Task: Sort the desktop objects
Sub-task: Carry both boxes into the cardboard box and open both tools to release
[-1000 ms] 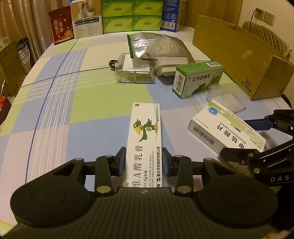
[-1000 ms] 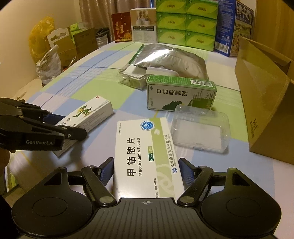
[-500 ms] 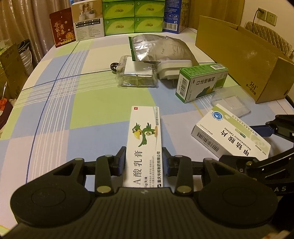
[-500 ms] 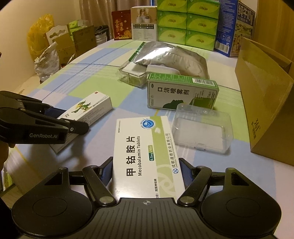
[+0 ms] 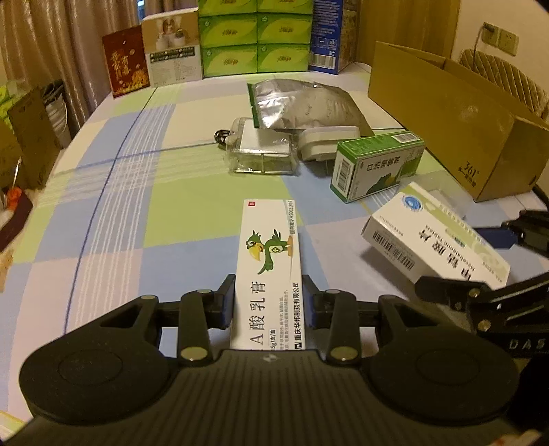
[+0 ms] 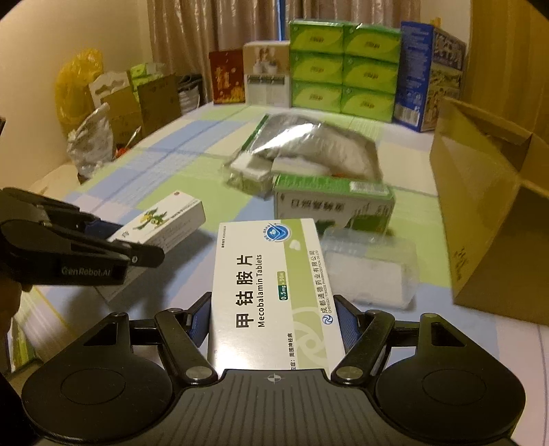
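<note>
On checked tablecloth point(image 5: 113, 219), left gripper point(image 5: 268, 303) clamping ointment box point(image 5: 271, 260), right gripper point(image 6: 274, 317) clamping tablet box point(image 6: 271, 284), curtains point(image 6: 219, 27) behind, cardboard box point(image 5: 456, 116) beside.

Parrot-printed ointment box point(image 5: 269, 271) and white Mecobalamin tablet box point(image 6: 274, 291), both raised, tilted.

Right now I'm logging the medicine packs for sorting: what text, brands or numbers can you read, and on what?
"Mecobalamin Tablets", "甲钴胺片", "0.5mg": Mecobalamin tablet box, held in the right gripper.
"A酸乳膏": parrot ointment box, held in the left gripper.
"GenRobot.AI": left gripper's side.
"361°": cardboard box.
Green spray box: print blurred.
Barcodes, small print, background cartons: unreadable.
</note>
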`<state>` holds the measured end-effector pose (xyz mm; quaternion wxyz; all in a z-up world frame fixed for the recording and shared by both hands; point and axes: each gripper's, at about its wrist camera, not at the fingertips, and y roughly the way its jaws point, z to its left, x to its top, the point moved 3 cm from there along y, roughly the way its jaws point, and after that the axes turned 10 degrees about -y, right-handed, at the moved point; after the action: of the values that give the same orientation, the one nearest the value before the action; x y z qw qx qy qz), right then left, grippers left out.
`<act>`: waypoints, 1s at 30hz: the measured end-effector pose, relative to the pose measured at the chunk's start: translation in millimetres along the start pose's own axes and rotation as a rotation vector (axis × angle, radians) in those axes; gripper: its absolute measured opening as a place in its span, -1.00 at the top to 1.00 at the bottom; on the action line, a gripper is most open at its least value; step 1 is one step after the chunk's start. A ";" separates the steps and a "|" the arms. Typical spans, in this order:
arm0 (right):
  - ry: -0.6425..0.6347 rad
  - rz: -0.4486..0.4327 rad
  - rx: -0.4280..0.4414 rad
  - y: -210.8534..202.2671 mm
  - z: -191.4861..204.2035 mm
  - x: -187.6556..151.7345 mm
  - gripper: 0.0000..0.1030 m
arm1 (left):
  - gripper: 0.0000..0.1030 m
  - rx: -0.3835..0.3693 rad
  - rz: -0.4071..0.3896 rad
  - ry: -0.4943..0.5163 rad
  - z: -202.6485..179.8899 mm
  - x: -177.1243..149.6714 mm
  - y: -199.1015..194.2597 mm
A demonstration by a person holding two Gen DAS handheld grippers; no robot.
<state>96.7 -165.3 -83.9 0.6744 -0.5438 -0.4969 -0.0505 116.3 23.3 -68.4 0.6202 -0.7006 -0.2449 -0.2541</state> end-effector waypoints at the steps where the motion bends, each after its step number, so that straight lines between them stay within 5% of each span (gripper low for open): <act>1: 0.006 -0.011 -0.004 -5.2 -2.5 3.3 -0.34 | 0.36 0.000 -0.002 0.006 -2.3 1.9 -2.4; 9: 0.089 -0.105 -0.081 -55.4 -53.0 48.7 -0.34 | 0.36 -0.039 -0.066 0.010 -37.3 38.6 -34.2; 15: 0.142 -0.160 -0.216 -100.9 -113.9 75.3 -0.34 | 0.37 -0.115 -0.141 0.035 -94.2 86.4 -56.7; 22: 0.211 -0.140 -0.325 -127.2 -195.5 68.0 -0.34 | 0.36 -0.209 -0.168 0.073 -178.6 127.8 -49.8; 30: 0.288 -0.082 -0.350 -119.4 -259.7 44.7 -0.34 | 0.36 -0.276 -0.114 0.100 -253.3 150.7 -1.8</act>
<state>206.3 -395.9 52.2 0.6311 -0.6192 -0.4007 -0.2405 215.1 -224.0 58.1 0.5141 -0.7507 -0.2158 -0.3545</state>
